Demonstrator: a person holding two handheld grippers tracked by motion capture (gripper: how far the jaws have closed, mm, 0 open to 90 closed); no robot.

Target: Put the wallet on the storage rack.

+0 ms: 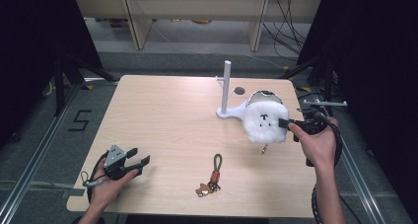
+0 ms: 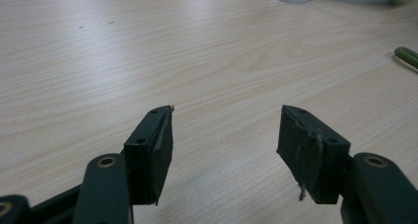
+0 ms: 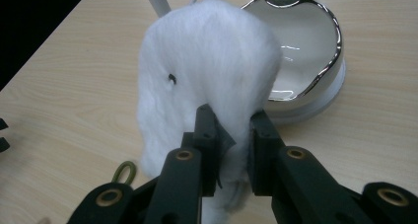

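Observation:
A fluffy white plush toy (image 1: pixel 265 123) with a small dark face hangs just above the table at the right; in the right gripper view the plush toy (image 3: pixel 207 71) is pinched at its edge. My right gripper (image 1: pixel 286 124) is shut on it, its jaws squeezing the fur (image 3: pixel 235 135). Behind the toy sits a shiny chrome bowl (image 3: pixel 305 51) on a white stand base (image 1: pixel 231 113) with an upright post (image 1: pixel 226 83). My left gripper (image 1: pixel 138 160) rests near the table's front left, open and holding nothing (image 2: pixel 224 135).
A keychain with a green loop and brown charms (image 1: pixel 213 177) lies near the front middle of the wooden table (image 1: pixel 167 115); its green loop (image 2: pixel 406 56) peeks in at the right of the left gripper view. Dark frames and cables flank the table.

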